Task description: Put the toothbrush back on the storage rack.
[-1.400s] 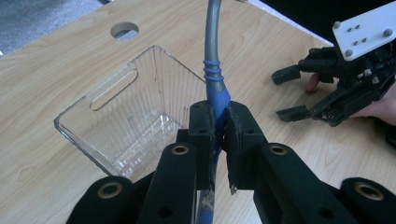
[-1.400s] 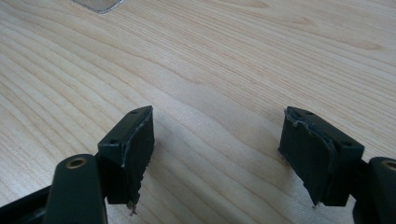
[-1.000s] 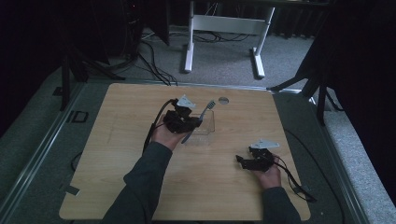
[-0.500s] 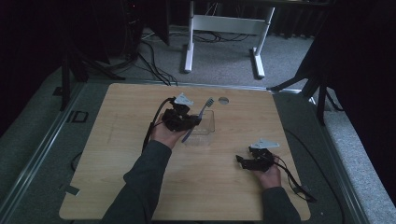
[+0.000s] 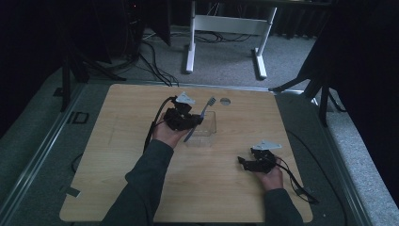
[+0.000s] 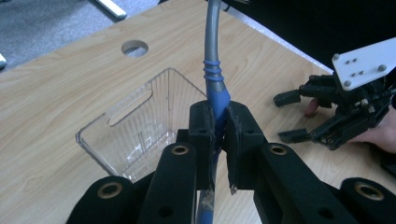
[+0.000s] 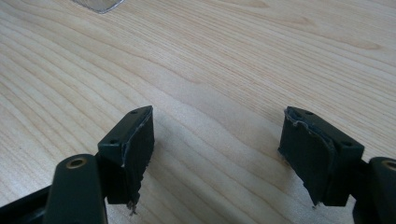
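Observation:
A toothbrush [image 5: 201,113] with a blue grip and grey neck [image 6: 214,56] is held in my left gripper [image 5: 192,123], which is shut on the blue handle [image 6: 215,126]. The brush slants over a clear plastic box [image 5: 203,132] near the middle of the wooden table; in the left gripper view the box [image 6: 135,126] sits just beyond and left of the jaws. My right gripper [image 5: 245,162] rests low at the table's right front, open, with bare wood between its pads [image 7: 135,144]. The left gripper view also shows that gripper [image 6: 299,116] to the right.
The wooden table [image 5: 117,155] has a round hole [image 5: 225,100] near its far edge, behind the box. Cables trail from both grippers across the tabletop [image 5: 301,181]. A white desk frame [image 5: 226,28] stands on the carpet beyond the table.
My left gripper has shifted slightly with the toothbrush over the clear box. The right gripper has stayed where it was.

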A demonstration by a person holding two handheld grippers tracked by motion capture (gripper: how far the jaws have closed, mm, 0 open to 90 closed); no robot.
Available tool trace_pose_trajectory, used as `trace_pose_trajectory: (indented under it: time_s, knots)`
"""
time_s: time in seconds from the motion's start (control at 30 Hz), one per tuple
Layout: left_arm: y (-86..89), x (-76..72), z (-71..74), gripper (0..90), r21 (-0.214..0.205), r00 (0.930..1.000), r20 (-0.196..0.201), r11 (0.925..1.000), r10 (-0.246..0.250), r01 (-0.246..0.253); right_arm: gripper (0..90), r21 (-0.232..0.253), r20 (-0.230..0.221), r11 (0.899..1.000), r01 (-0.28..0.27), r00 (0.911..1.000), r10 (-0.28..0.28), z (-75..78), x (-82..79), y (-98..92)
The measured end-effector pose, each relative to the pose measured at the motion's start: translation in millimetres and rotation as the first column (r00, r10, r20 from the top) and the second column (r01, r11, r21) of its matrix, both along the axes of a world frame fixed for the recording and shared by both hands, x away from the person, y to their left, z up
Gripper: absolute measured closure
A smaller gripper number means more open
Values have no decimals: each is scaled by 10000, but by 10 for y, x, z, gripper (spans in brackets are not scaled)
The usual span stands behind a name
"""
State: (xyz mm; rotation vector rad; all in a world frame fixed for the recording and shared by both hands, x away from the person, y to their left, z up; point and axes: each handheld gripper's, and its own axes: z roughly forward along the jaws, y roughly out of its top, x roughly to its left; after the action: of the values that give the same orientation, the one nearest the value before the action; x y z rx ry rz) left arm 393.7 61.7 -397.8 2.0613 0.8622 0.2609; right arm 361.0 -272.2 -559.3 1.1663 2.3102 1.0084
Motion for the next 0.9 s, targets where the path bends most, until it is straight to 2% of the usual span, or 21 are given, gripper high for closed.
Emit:
trace_pose_trajectory:
  time_s: [0.23, 0.37, 0.63, 0.9]
  knots:
    - [-6, 27, 37, 819, -122, 10000, 19, 9999, -84, 84, 256, 0, 0, 10000, 1, 10000, -1, 0, 0, 0]
    - [6, 50, 48, 819, -352, 10000, 64, 9994, -3, 6, 256, 4, -6, 10000, 6, 10000, -6, 0, 0, 0]
    - [23, 78, 38, 819, -829, 9989, 472, 9966, 15, 24, 256, 9, -15, 10000, 14, 10000, -14, 0, -1, 1]
    - [31, 97, 31, 819, -1138, 9979, 631, 9935, 139, -67, 256, 8, -10, 10000, 8, 10000, -8, 0, -1, 1]
